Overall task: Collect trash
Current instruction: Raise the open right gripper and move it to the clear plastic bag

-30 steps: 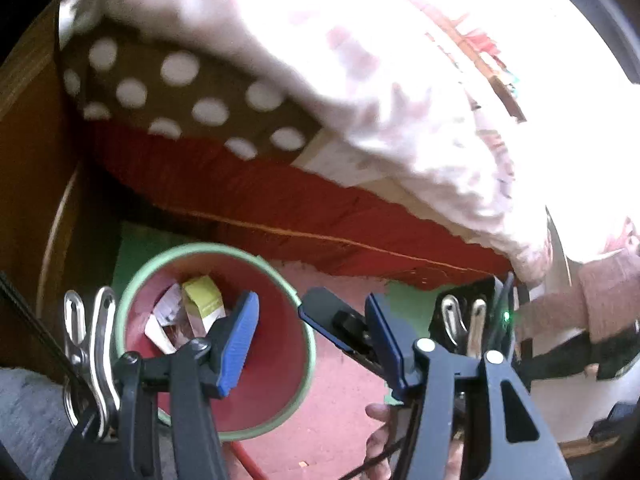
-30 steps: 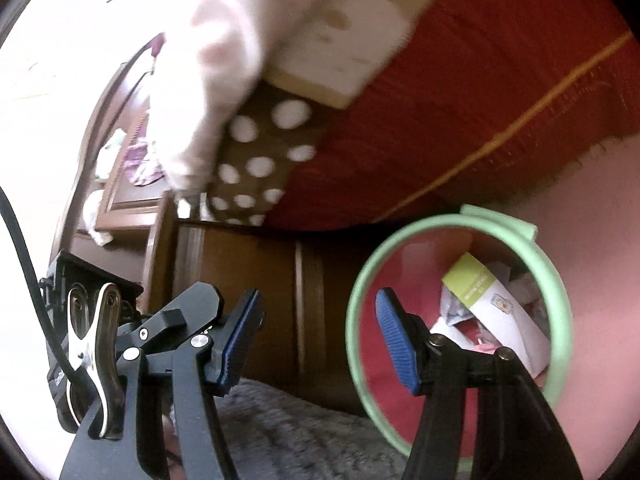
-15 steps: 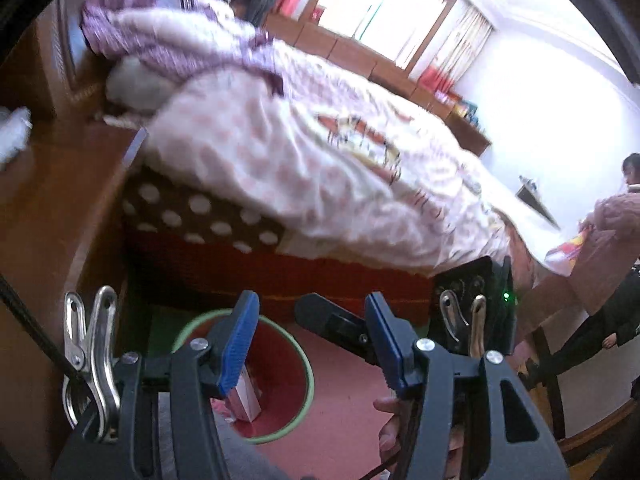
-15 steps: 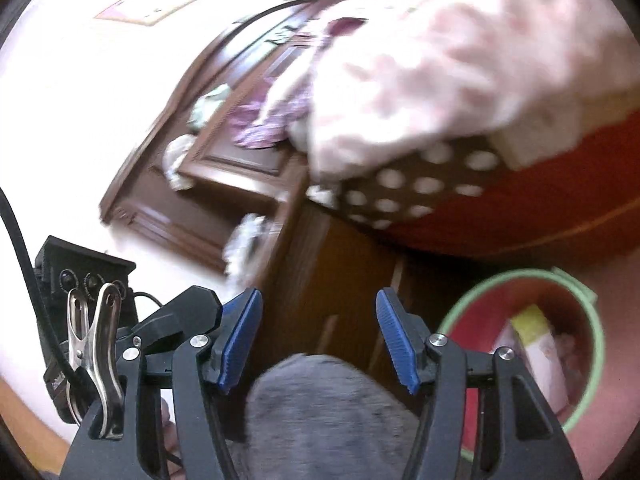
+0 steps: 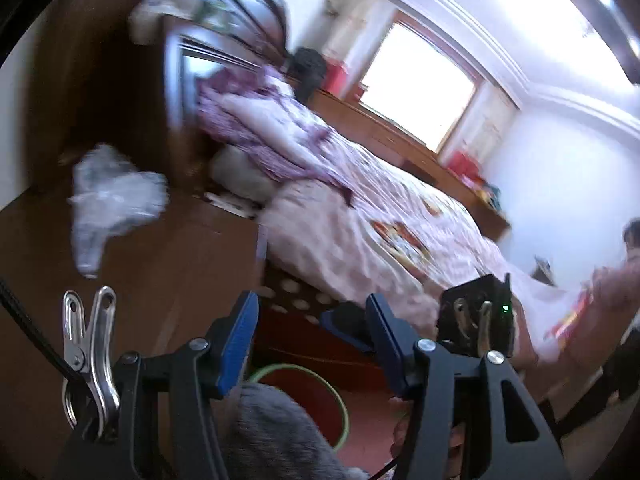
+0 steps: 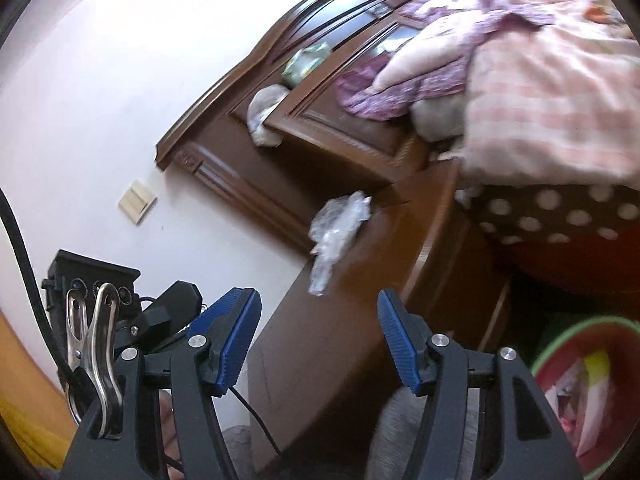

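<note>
A crumpled clear plastic wrapper [image 5: 108, 200] [image 6: 340, 224] lies on top of the brown wooden nightstand [image 6: 360, 320]. It is ahead of both grippers and not touched by either. My left gripper [image 5: 312, 308] is open with nothing between its blue pads. My right gripper [image 6: 316, 308] is also open and empty. On the floor below stands the red bin with a green rim [image 5: 340, 404] [image 6: 560, 340], holding a yellow-green carton [image 6: 596, 372] and paper scraps. Another crumpled whitish wad [image 6: 264, 112] and a green packet [image 6: 306, 62] sit on the headboard ledge.
A bed with a pink quilt [image 5: 360, 220] and polka-dot base [image 6: 560, 216] fills the right side beside the nightstand. A person [image 5: 624, 272] stands at the far right. A grey fuzzy sleeve [image 5: 272, 432] sits under the grippers. A black cable [image 6: 16, 240] hangs at left.
Both grippers have risen from just above the bin and tilted upward, and the right one has rolled. The nightstand top and wrapper have come into view. Both stay open.
</note>
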The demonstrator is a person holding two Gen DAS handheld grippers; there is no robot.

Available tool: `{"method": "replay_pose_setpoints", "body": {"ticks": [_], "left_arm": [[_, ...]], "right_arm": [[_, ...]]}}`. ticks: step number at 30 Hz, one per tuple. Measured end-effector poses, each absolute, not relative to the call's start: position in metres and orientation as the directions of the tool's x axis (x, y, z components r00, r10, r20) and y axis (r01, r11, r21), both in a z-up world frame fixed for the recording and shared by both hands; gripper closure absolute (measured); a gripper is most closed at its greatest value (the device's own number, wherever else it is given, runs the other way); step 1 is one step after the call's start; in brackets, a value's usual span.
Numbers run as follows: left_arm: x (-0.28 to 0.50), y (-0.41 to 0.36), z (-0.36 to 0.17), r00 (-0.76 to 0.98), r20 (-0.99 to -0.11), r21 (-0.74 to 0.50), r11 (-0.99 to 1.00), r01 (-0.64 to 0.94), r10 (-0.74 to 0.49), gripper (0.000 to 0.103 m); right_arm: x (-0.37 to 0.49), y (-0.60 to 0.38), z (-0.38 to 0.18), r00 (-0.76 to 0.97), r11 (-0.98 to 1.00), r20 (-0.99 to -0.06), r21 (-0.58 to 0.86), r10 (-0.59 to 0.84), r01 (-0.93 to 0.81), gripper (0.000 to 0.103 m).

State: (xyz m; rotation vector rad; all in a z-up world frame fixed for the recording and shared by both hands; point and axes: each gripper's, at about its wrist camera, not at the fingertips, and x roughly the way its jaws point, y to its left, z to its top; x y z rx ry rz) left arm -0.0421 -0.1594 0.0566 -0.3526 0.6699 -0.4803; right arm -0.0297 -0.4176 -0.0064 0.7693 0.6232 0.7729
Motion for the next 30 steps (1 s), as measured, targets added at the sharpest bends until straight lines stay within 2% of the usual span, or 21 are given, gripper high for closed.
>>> {"method": "replay_pose_setpoints", "body": {"ticks": [12, 19, 30], "left_arm": [[-0.024, -0.060, 0.045, 0.744, -0.557, -0.449, 0.887, 0.104, -0.369, 0.044], [-0.006, -0.044, 0.036, 0.753, -0.610, -0.347, 0.937, 0.026, -0.246, 0.044], [0.051, -0.013, 0.012, 0.739, -0.664, -0.309, 0.942, -0.134, -0.113, 0.044]], "right_arm": [[0.019, -0.322, 0.031, 0.528, 0.592, -0.329, 0.656, 0.783, -0.468, 0.041], [0.048, -0.285, 0.029, 0.552, 0.704, -0.444, 0.524, 0.706, -0.479, 0.041], [0.095, -0.259, 0.008, 0.559, 0.761, -0.517, 0.464, 0.649, -0.454, 0.041]]}}
